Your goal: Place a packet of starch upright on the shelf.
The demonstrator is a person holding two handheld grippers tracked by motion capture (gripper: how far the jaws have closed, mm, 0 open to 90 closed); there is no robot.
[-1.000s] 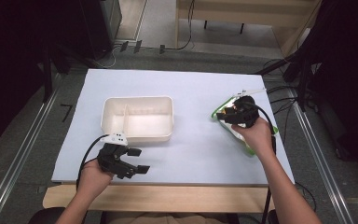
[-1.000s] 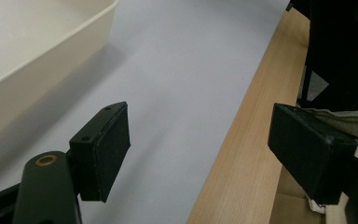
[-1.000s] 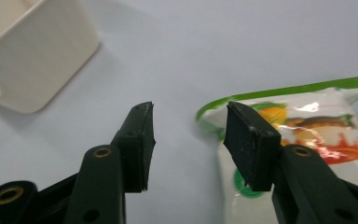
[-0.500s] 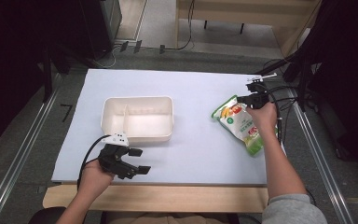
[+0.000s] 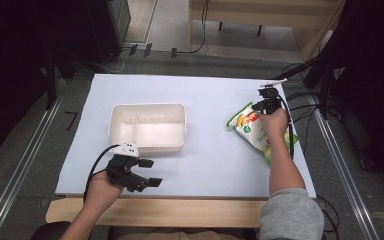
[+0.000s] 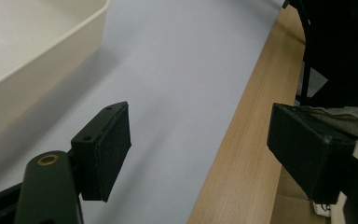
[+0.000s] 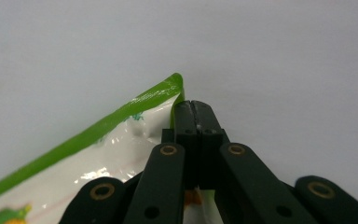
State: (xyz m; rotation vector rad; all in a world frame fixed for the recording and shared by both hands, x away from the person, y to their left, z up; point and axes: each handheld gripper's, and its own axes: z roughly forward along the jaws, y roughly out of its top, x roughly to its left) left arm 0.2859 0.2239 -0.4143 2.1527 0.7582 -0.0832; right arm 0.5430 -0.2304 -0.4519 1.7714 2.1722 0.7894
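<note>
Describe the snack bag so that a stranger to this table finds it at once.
Start at the white sheet covering the table and go to its right edge. There the snack bag lies flat, under the hand with the right gripper. It is glossy white with a green rim, unlike the plain cream tray at mid-table.

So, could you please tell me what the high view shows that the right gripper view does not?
High view alone: the cream divided tray at the table's middle, the left gripper with jaws apart near the front edge, and both forearms. Right gripper view alone: the jaws pressed together at the green-edged corner of the snack bag; whether they pinch that edge I cannot tell. Both: the snack bag, the right gripper and the white table cover.
</note>
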